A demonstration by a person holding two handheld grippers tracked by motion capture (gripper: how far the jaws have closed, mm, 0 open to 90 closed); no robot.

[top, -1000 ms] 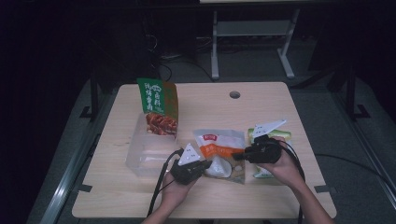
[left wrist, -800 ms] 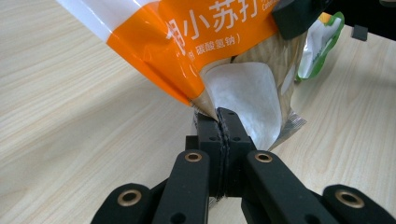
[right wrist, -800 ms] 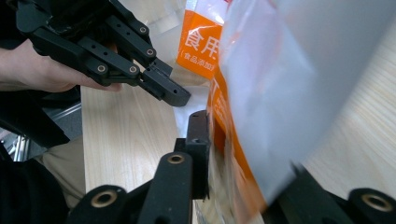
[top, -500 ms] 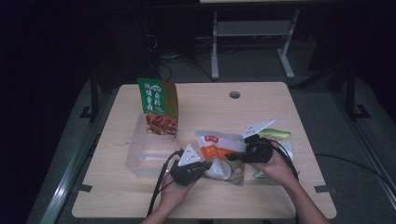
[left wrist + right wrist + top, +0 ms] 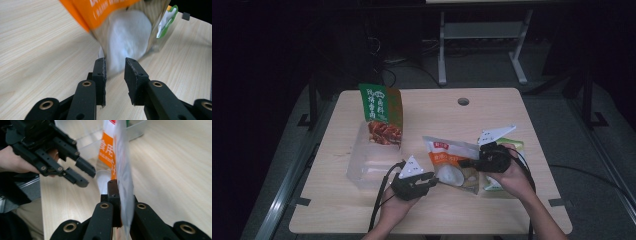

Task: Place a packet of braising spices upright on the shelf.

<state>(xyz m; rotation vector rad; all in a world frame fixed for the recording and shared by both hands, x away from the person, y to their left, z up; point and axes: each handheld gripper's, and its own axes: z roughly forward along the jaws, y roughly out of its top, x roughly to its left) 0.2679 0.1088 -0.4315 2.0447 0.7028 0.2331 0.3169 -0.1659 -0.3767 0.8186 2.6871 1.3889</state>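
An orange-and-white pouch (image 5: 449, 160) with a clear window lies tilted in the middle of the table. My right gripper (image 5: 462, 162) is shut on its right edge; in the right gripper view the thin edge (image 5: 122, 170) stands clamped in that gripper (image 5: 118, 186). My left gripper (image 5: 432, 177) sits at the pouch's lower left corner. Its jaws have just been opening. In the left gripper view it (image 5: 115, 62) shows a clear gap, with the pouch's white corner (image 5: 130, 32) just beyond the tips and not pressed. The left gripper (image 5: 86, 177) also appears in the right gripper view.
A green-and-orange snack bag (image 5: 381, 112) stands in a clear plastic container (image 5: 367, 165) at the left. A green-and-white pouch (image 5: 512, 146) lies under my right hand. A cable hole (image 5: 463, 101) is at the back of the table.
The left gripper's jaws have parted and let go of the pouch's corner. The right gripper stays clamped on the pouch and has shifted slightly left.
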